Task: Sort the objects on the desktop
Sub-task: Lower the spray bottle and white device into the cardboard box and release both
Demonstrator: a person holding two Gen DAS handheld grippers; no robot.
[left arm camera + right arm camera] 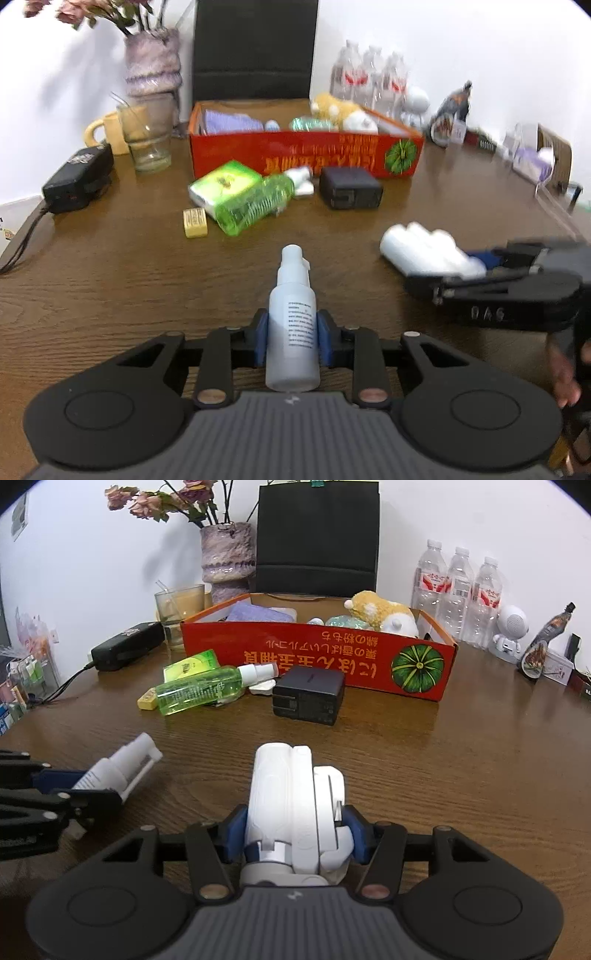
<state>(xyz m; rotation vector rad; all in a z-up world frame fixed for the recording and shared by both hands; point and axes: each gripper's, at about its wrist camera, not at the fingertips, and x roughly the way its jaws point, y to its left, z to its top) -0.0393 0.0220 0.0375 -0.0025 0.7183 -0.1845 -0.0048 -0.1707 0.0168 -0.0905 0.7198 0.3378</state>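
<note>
My brown wood-grain table [461, 760] runs back to a white wall, where a black chair back [317, 535] stands behind the open red cardboard box printed with a green pumpkin [317, 661]. Inside that box lie a folded lavender cloth [255, 612], a yellow-and-white plush toy [384, 616] and a small pale green packet [341, 621].

Just in front of the box sit a black power adapter block [309, 698], a clear green spray bottle lying on its side [201, 691], a green tissue pack [190, 666] behind it and a small yellow eraser-like block [148, 700].

Three clear water bottles [458, 590] and a purple vase of dried flowers [227, 555] line the wall, and a drinking glass [177, 609] stands in front of the vase.

My right gripper [295, 830] is pinched on a white folded plastic gadget [295, 797]; I cannot tell whether it rests on the table. My left gripper [291, 341] is squeezed on a small white spray bottle with a printed label [292, 325], nozzle pointing toward the box.
</note>
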